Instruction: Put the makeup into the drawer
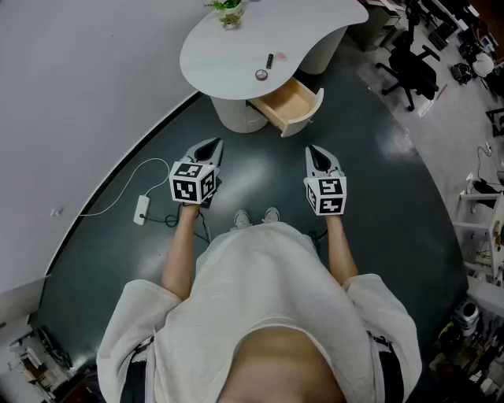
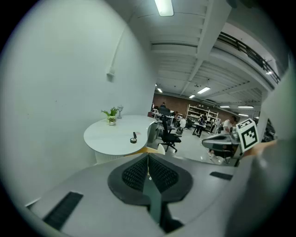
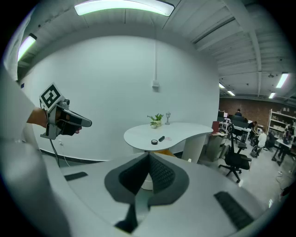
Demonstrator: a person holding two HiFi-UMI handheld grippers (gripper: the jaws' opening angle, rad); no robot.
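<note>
A white table with a curved top has its wooden drawer pulled open below the near edge. On the top lie a round compact and a dark stick just beside a pale pink piece. A small potted plant stands at the far edge.

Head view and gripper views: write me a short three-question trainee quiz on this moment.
1. True or false: the drawer under the table stands open.
2. The left gripper holds: A) a brush B) nothing, jaws shut C) a bottle
3. How many makeup pieces lie on the table?
Key: 1 true. 2 B. 3 three: round compact, black tube, pink piece.
</note>
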